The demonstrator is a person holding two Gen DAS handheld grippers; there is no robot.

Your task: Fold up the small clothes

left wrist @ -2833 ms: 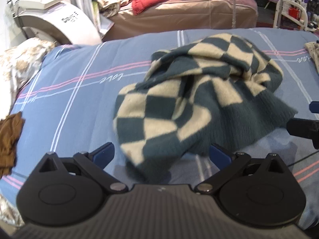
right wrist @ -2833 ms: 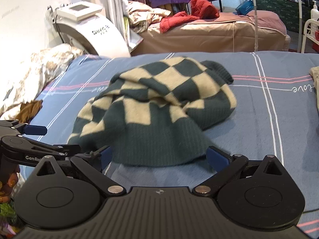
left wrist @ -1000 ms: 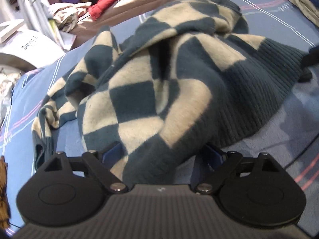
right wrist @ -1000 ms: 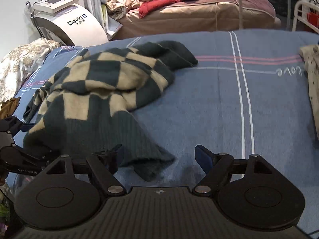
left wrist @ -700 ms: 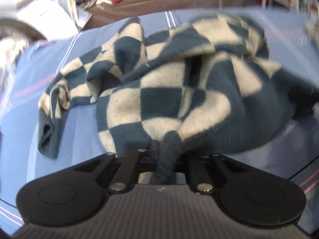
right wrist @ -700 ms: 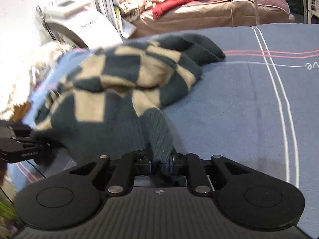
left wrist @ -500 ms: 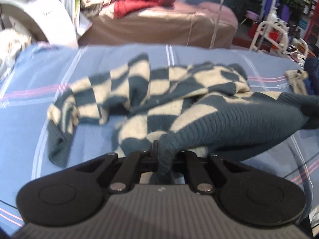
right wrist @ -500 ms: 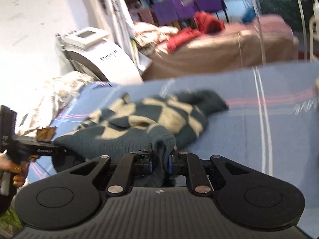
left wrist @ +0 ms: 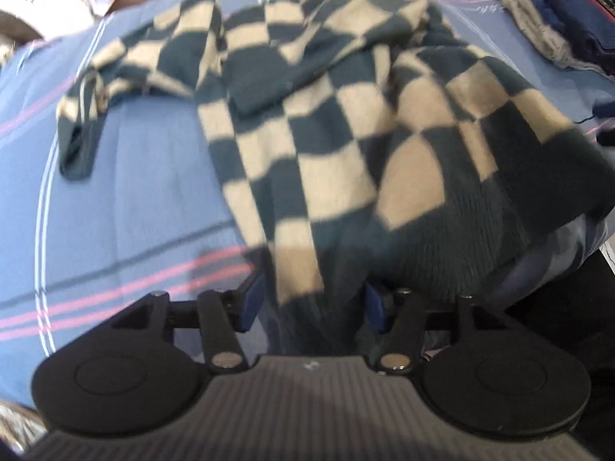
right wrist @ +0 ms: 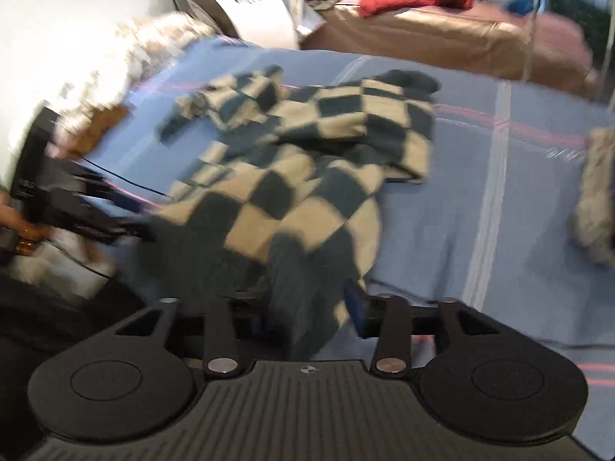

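With both your left tool (left wrist: 311, 305) and right tool (right wrist: 307, 307) just spreading apart around the checked sweater's (left wrist: 346, 115) hem, it may drop crumpled on the bed (left wrist: 134, 192), bunching any fold

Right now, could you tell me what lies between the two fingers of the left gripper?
In the left wrist view, the dark ribbed hem of the checkered sweater hangs between the left gripper pads, whose jaws have just been opening.

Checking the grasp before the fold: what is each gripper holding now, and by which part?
Nothing is clamped. Both jaws have just been opening; the checkered sweater's dark ribbed hem lies loose between left gripper and right gripper.
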